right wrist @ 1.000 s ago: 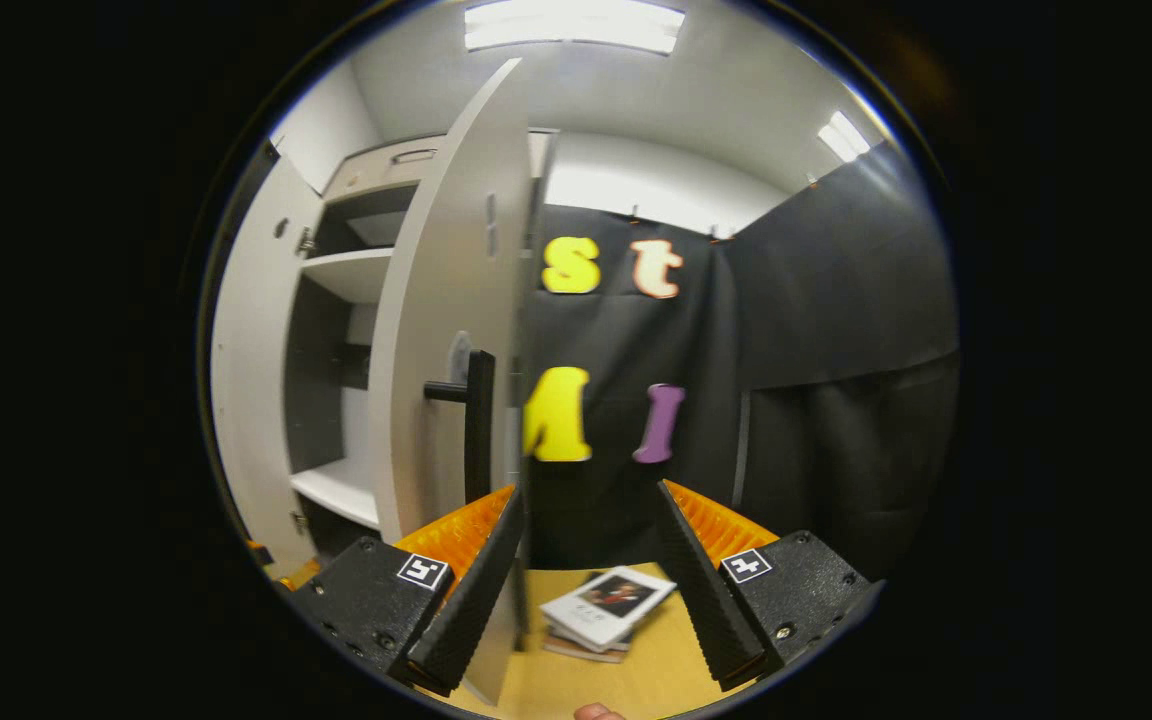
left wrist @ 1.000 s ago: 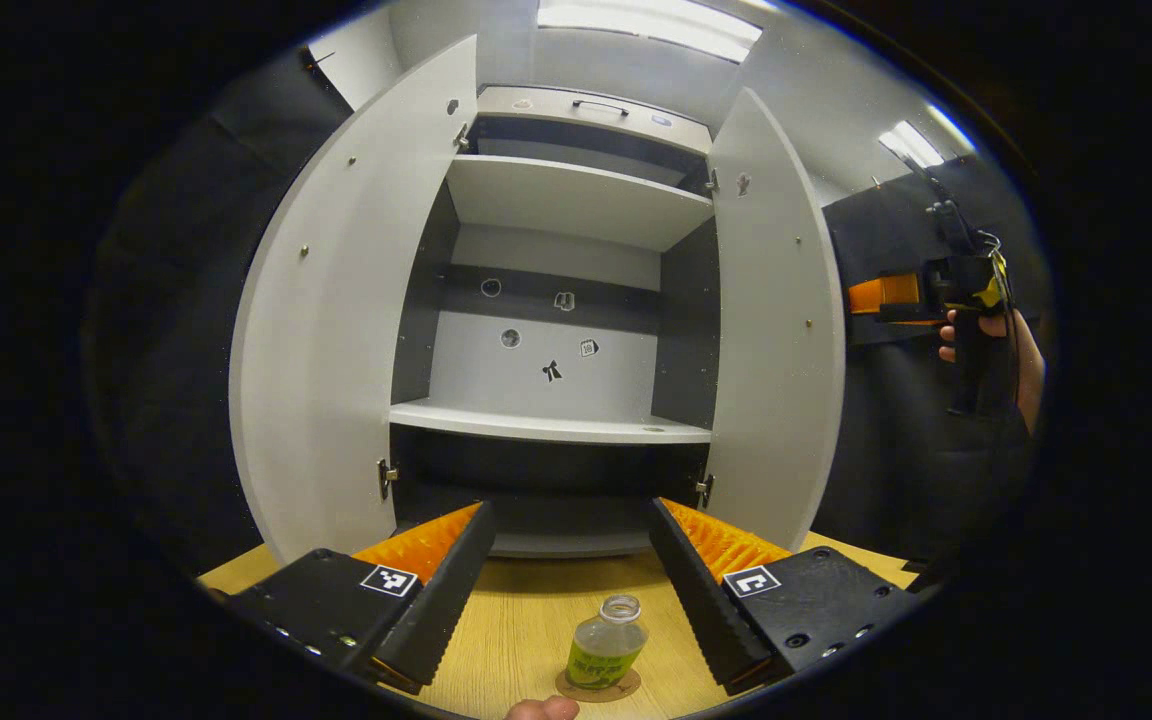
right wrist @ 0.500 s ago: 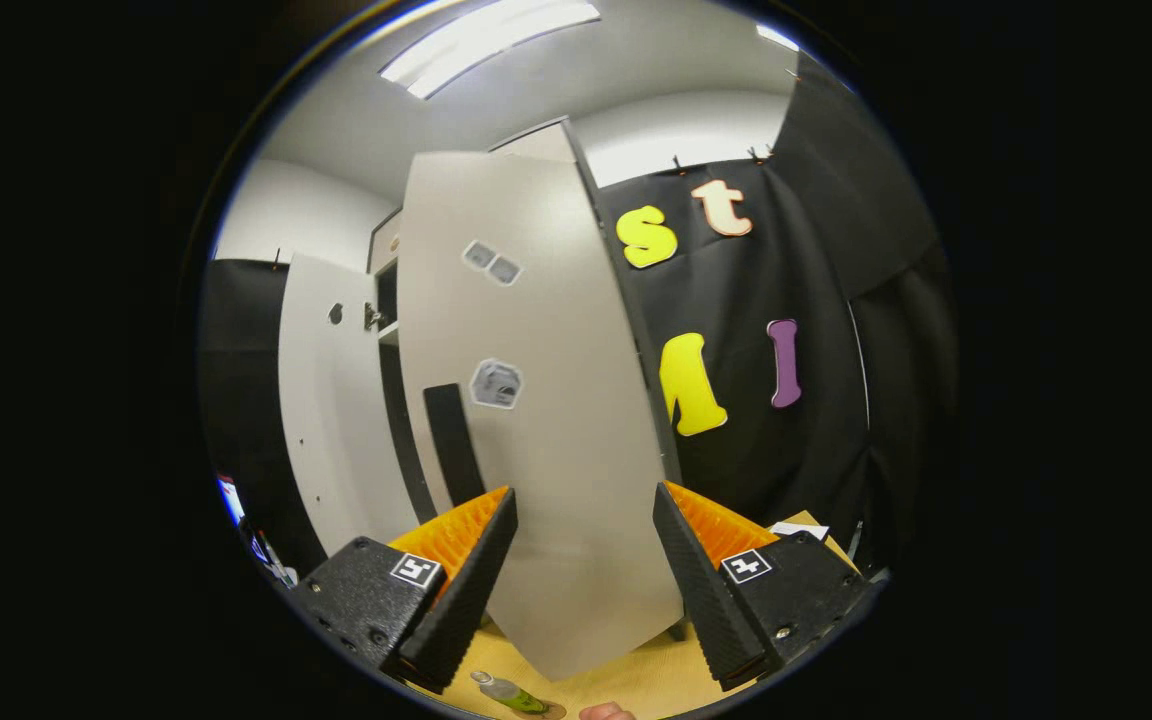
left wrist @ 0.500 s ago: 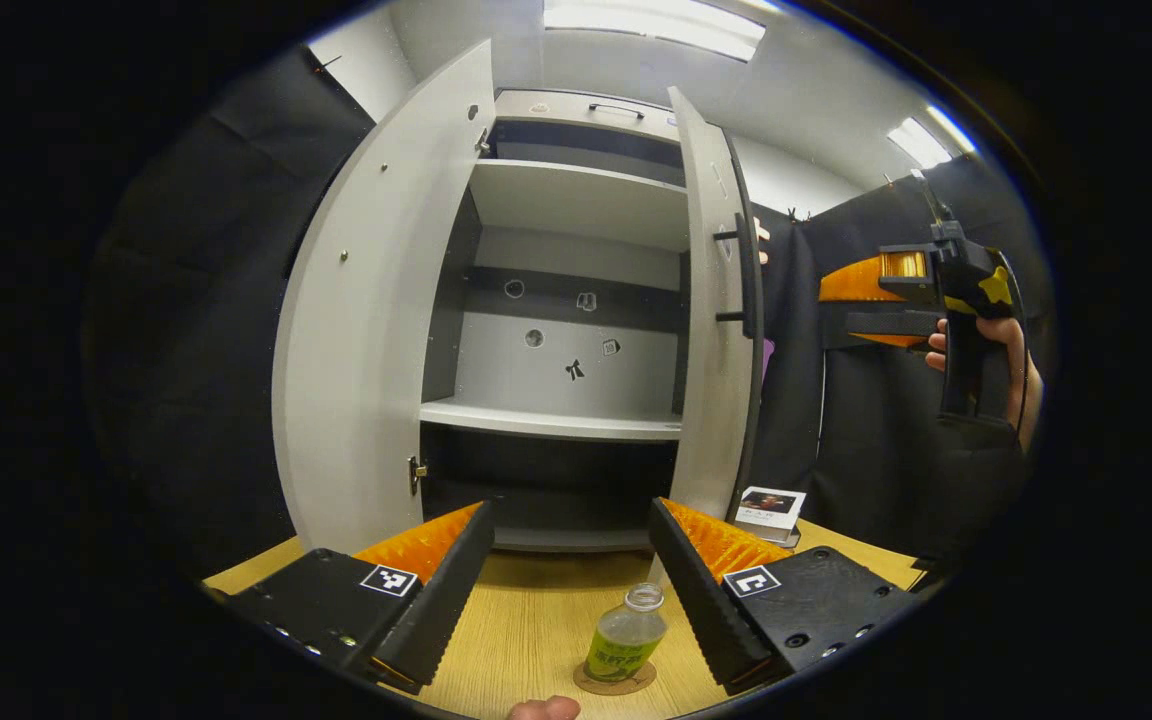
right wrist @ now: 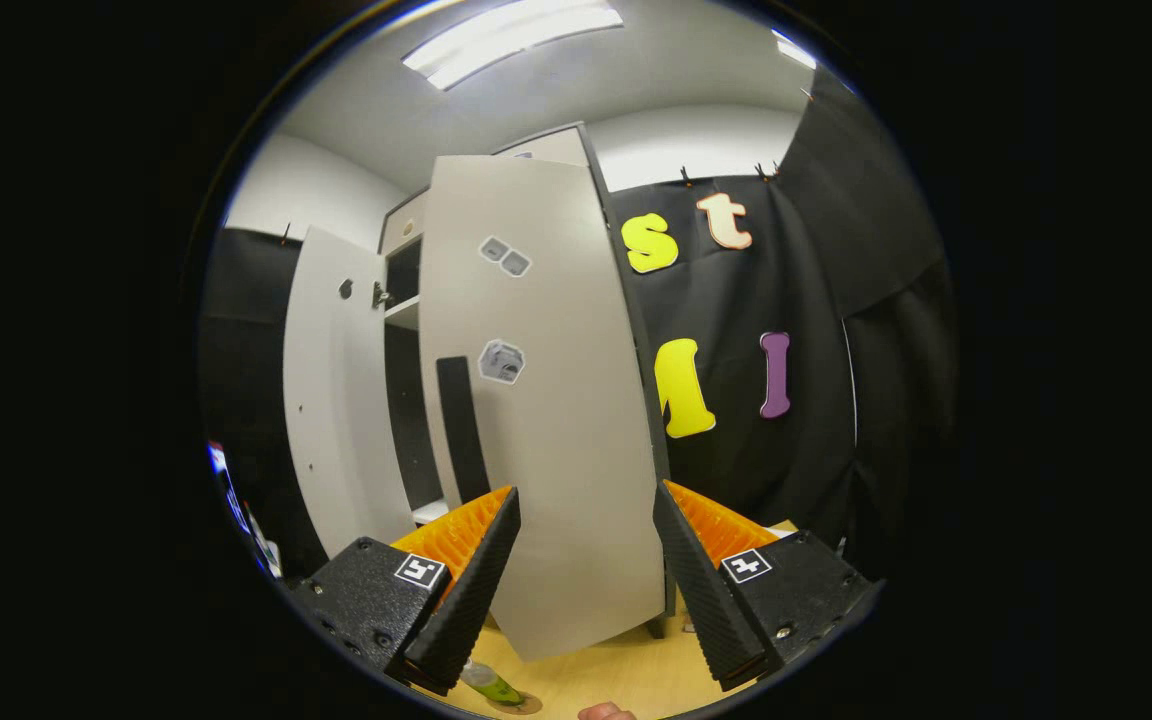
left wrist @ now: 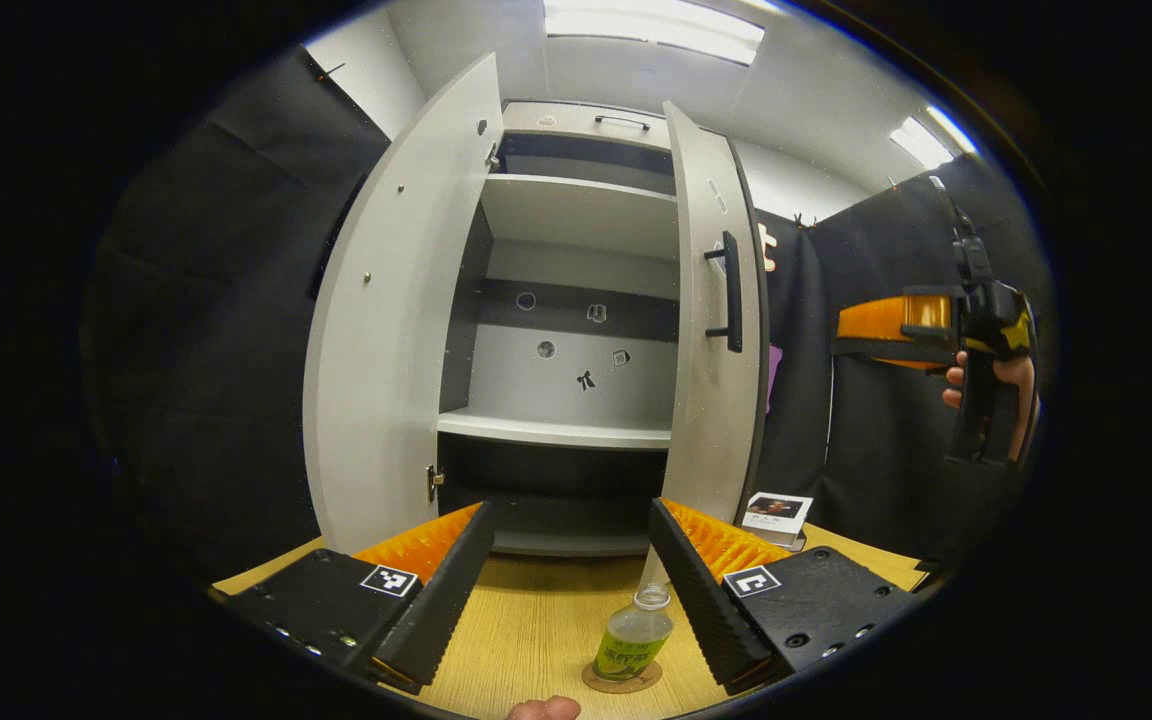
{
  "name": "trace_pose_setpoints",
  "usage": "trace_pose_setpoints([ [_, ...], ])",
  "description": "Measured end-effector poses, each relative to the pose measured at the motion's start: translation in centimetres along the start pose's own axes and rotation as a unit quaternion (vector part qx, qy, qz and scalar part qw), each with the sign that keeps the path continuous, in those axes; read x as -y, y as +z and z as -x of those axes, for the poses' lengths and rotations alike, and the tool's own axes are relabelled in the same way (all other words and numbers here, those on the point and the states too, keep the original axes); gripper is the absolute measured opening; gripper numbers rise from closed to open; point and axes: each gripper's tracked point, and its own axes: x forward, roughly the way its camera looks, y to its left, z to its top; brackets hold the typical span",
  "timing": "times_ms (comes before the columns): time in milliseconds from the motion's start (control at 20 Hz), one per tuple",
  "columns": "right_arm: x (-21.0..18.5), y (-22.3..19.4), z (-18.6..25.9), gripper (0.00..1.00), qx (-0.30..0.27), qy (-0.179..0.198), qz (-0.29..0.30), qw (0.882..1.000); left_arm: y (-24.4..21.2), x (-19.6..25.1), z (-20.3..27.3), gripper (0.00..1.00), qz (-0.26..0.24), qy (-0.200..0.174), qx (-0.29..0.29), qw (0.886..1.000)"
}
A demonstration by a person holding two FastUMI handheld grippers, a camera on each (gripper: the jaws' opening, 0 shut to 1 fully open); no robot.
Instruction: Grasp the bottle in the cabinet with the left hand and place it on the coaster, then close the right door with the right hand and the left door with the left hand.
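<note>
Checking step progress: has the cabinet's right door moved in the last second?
Yes. In the left gripper view the right door has swung inward from wide open, now covering the right part of the lower shelf, though not fully shut.

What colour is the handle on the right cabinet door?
Black; the handle shows best in the left gripper view.

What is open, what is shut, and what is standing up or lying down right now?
Right door: partly swung in, not shut.
Left door: wide open.
Bottle: upright on the coaster, no cap.
Left tongs: open, empty.
Right tongs: open, empty.
Books: lying flat on the table.
</note>
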Motion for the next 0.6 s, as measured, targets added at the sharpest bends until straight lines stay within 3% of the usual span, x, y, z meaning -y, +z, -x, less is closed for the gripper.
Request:
trace_pose_setpoints([
  [400,-2.0,-7.9,4.5,0.82,-0.012,-0.029,0.023,0.999,2.0,-0.9,0.0,0.95,0.009,0.010,0.015,1.000],
  [600,-1.7,-11.0,6.5,0.83,-0.026,-0.057,0.041,0.997,3.2,-3.9,0.9,0.99,0.000,0.044,0.031,0.999],
])
